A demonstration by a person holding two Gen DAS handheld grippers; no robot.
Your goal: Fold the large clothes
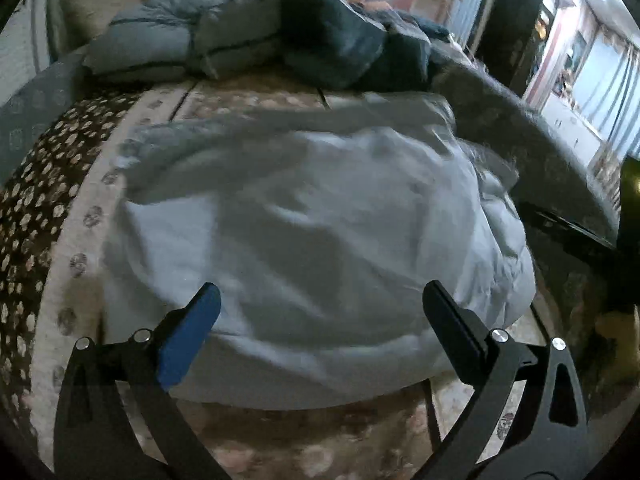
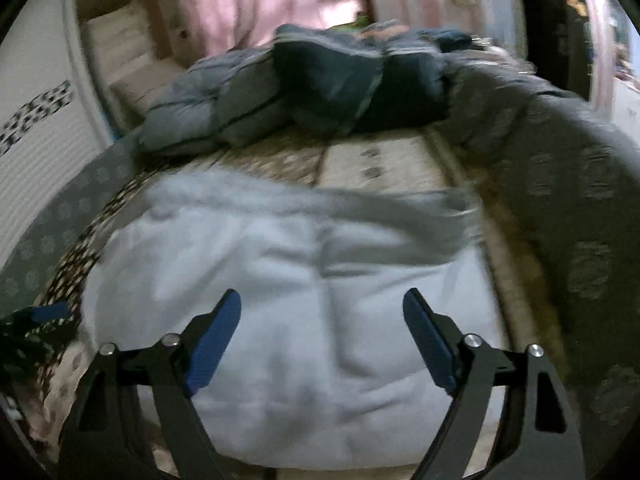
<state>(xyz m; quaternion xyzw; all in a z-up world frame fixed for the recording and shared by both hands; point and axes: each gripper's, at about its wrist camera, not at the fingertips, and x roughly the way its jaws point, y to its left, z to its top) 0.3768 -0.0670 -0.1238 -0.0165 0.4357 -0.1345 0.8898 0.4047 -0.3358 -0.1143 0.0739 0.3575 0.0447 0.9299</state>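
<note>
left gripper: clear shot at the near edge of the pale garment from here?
Probably yes. The left gripper is open with nothing between its fingers, and the pale garment lies spread on the bed right beyond them. Nothing covers its near edge; the pile of grey and dark clothes sits further back, apart.

so the bed (image 2: 384, 164) has a beige patterned cover with round floral medallions; a crumpled pale blue-white fleecy garment (image 2: 288, 280) lies on the near part; a heap of grey-blue and dark navy padded jackets (image 2: 304, 92) sits at the far end; a grey medallion-print blanket (image 2: 560, 184) runs along the right side
</note>
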